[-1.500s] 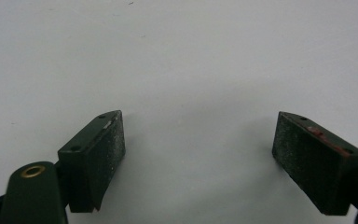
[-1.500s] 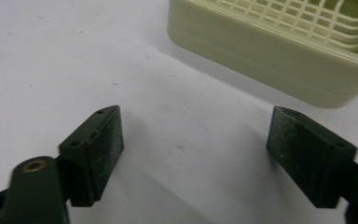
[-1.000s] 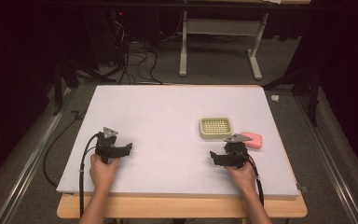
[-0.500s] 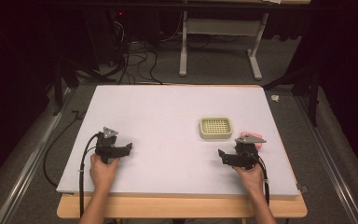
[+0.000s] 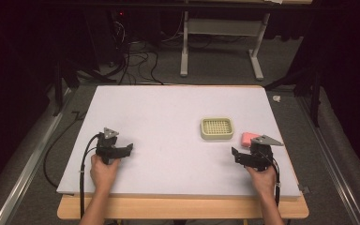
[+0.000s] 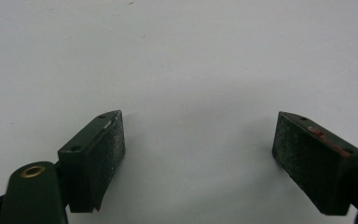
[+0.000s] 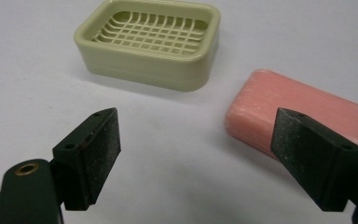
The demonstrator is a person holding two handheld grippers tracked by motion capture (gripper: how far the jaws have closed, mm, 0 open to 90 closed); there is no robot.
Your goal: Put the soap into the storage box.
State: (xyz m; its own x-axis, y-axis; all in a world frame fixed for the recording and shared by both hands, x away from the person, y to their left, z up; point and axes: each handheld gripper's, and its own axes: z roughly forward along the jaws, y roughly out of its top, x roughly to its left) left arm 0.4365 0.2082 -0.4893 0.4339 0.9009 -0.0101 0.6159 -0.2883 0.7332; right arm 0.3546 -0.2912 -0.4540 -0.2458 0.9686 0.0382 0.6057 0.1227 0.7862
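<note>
A pale green soap dish (image 5: 217,128) (image 7: 151,41) with a grid floor sits empty on the white table, right of centre. A pink soap bar (image 5: 249,138) (image 7: 298,111) lies flat just right of it, partly behind my right gripper's grey plate in the high view. My right gripper (image 5: 242,157) (image 7: 199,156) is open, a short way in front of the soap, nothing between its jaws. At the table's left, my left gripper (image 5: 124,151) (image 6: 200,156) is open over bare table.
The white table board (image 5: 168,112) has a wooden front edge (image 5: 183,208). Beyond it are dark floor, cables (image 5: 136,56) and a grey desk frame (image 5: 220,47). A small white object (image 5: 276,98) lies off the table's far right corner.
My right gripper has moved right and back toward the person, uncovering more table in front of the dish. The left gripper has stayed put.
</note>
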